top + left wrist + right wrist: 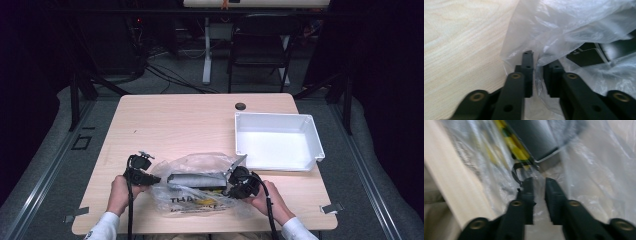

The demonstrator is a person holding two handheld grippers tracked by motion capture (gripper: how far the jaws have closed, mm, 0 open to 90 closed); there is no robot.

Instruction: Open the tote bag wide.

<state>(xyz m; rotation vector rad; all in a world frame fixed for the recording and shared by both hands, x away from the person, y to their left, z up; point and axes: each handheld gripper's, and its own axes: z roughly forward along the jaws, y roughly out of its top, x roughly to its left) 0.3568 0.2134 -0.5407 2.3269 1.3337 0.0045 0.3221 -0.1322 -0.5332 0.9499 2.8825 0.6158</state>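
Left gripper (537, 65): pinching the bag (200, 185) edge.
Right gripper (539, 185): nipping bag film.
Box (197, 180): inside bag, long axis running between both grippers.
Tray (278, 141): beyond right gripper.

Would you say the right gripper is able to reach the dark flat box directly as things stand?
Probably not directly: the dark flat box lies inside the plastic bag, and the right gripper is closed on the bag's film, so plastic lies between them.
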